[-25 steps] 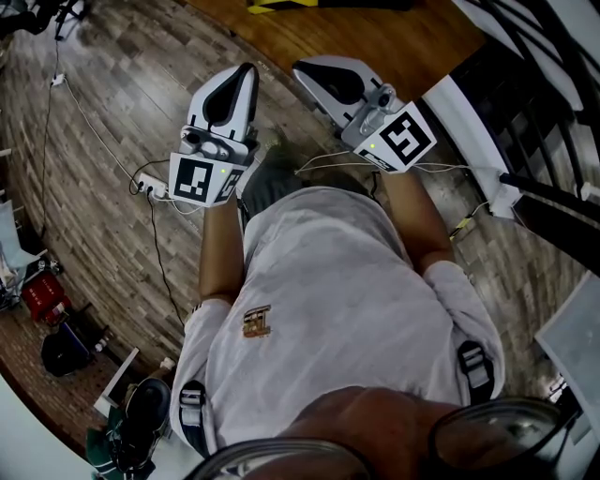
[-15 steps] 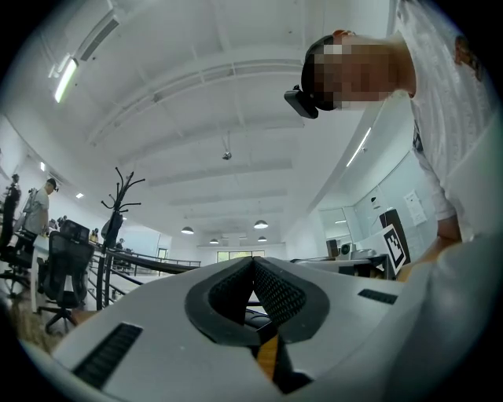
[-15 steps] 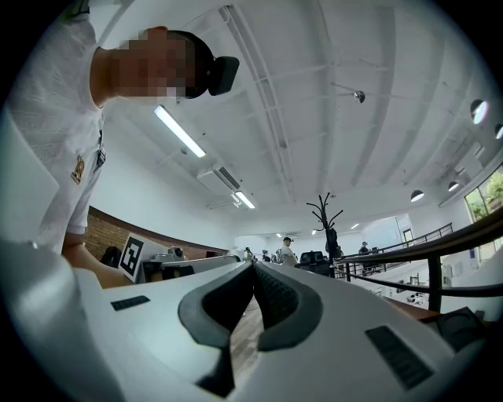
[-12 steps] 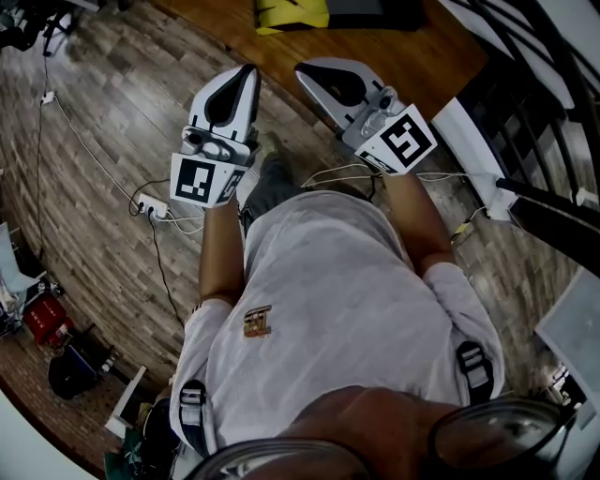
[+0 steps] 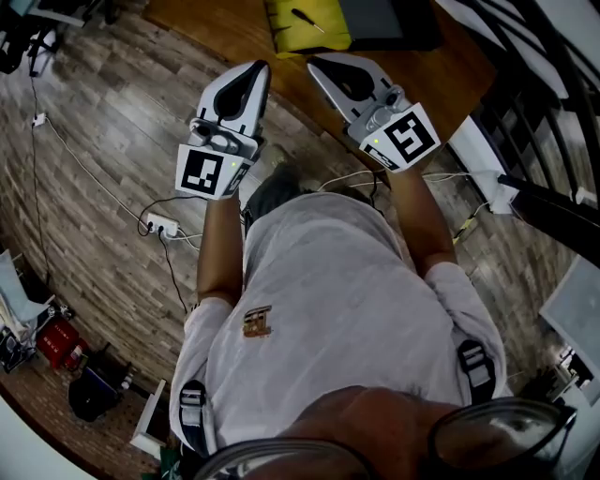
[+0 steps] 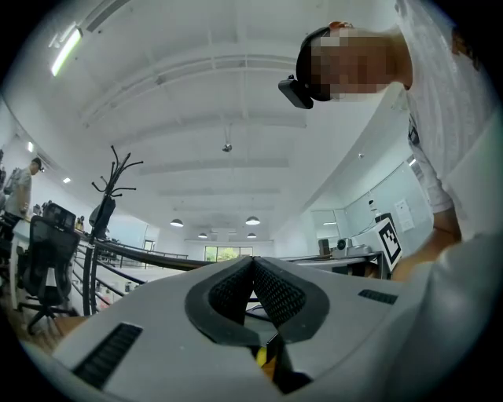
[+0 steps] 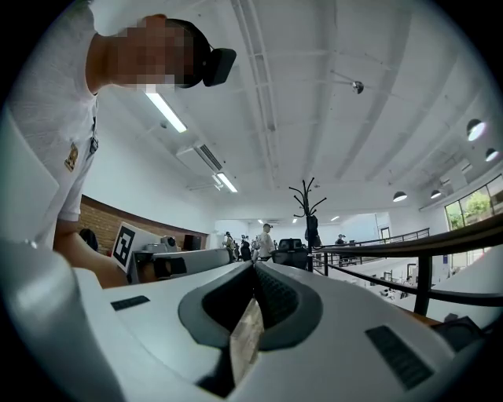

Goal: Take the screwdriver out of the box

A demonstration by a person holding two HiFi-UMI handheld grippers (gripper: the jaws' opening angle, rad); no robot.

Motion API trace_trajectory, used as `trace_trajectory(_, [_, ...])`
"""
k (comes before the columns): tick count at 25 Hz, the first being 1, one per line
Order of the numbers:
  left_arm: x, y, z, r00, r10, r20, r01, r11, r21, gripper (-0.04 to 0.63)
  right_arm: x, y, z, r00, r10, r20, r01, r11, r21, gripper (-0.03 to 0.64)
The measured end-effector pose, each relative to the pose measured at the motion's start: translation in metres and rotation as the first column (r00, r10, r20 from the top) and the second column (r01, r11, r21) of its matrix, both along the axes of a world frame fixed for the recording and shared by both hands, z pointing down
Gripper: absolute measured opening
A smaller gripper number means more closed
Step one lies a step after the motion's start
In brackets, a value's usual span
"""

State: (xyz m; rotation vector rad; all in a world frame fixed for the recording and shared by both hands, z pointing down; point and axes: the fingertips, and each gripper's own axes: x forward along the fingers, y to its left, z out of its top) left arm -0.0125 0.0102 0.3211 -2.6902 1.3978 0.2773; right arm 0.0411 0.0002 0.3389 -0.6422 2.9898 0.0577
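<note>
Left gripper [image 5: 253, 70] and right gripper [image 5: 316, 64], jaws together, side by side at the edge of the wooden table [image 5: 441, 56]. Open air ahead to yellow box [image 5: 286, 37], uncovered on top. Dark flat item [image 5: 375, 19] just beside box, right. Black railing [image 5: 553, 199] hems the right side.

No legible text anywhere. Shirt emblem [image 5: 255, 321]: gold-brown, lettering too small to read. Left cube [image 5: 207, 172] and right cube [image 5: 405, 138] carry black-and-white square codes only (patterns, no letters or digits). Wall sheet [image 6: 403, 213]: blurred.
</note>
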Motion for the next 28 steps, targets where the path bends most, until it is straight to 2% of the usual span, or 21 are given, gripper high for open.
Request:
trace_trajectory(7, [-0.049,-0.044,0.008,0.998,0.059,-0.002,-0.059,0.998,-0.017,0.018,-0.048,-0.042,0.010,0.996,0.070,-0.058,-0.071,0.997,-0.020,0.032])
trace_trajectory(14, [-0.080,-0.074,0.016,0.994,0.108,0.004,-0.108,0.994,-0.030,0.018,-0.073,-0.082,0.024,0.976,0.164,-0.144,-0.170,0.985,-0.029,0.032])
trace_trajectory(19, [-0.095,-0.090,0.024,0.991,0.130,0.011,-0.130,0.991,-0.044,0.018,-0.082,-0.110,0.045,0.945,0.217,-0.245,-0.235,0.971,-0.046,0.032])
trace_trajectory(28, [-0.099,-0.115,0.044,0.990,0.140,0.030,-0.137,0.987,-0.082,0.019,-0.084,-0.157,0.088,0.878,0.234,-0.418,-0.281,0.958,-0.055,0.033])
